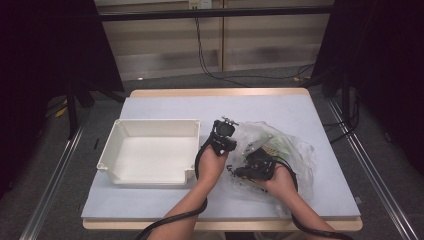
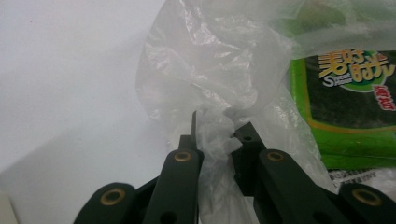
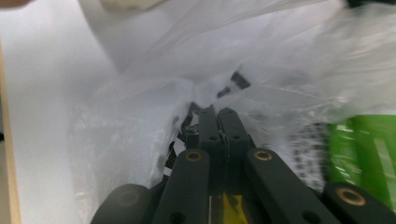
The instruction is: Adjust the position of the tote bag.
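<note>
A clear plastic bag (image 1: 296,150) lies crumpled on the table right of centre, with green snack packets (image 2: 350,102) inside it. My left gripper (image 1: 223,131) stands at the bag's left edge; in the left gripper view its jaws are pinched on a bunched fold of the bag (image 2: 215,135). My right gripper (image 1: 256,165) rests on the bag's near side. Its jaws are pressed flat together in the right gripper view, and the bag's film (image 3: 154,107) gathers in creases at their tips. A green packet (image 3: 359,154) shows through the film at the right.
An empty white plastic tray (image 1: 150,122) sits on the left half of the pale table (image 1: 280,107), close to my left hand. Cables trail from both grippers over the near table edge. Dark stands and floor rails flank the table.
</note>
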The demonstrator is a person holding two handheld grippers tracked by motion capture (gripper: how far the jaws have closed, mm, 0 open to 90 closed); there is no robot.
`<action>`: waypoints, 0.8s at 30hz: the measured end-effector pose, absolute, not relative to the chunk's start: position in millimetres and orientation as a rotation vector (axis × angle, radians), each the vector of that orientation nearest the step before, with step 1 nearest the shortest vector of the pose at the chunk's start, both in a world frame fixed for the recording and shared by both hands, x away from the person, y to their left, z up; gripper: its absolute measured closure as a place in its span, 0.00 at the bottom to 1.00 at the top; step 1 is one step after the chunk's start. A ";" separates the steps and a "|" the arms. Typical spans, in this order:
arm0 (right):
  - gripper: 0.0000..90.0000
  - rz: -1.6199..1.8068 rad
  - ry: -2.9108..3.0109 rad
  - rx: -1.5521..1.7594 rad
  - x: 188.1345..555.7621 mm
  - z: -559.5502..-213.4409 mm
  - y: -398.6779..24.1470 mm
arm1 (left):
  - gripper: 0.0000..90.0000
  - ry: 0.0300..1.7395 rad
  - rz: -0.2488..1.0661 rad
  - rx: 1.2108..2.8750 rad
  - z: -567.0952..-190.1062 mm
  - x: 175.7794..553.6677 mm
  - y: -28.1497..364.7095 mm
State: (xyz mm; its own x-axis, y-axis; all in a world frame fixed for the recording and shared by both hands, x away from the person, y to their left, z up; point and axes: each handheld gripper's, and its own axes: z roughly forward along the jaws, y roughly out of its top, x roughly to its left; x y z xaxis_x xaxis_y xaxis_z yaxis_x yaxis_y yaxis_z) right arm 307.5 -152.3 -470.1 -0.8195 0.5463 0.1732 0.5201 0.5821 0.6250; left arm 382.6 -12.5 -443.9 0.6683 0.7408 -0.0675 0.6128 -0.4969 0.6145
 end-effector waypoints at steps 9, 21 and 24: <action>0.79 1.083 2.726 0.980 298.1 -462.2 -164.4 | 0.92 1.043 0.303 2.282 -445.4 381.6 -14.6; 0.76 0.970 2.567 1.121 309.4 -456.1 -216.1 | 0.92 1.029 0.297 2.280 -443.6 380.1 -15.7; 0.78 0.937 2.557 1.084 308.0 -456.2 -213.8 | 0.92 1.032 0.287 2.277 -444.6 380.5 -16.2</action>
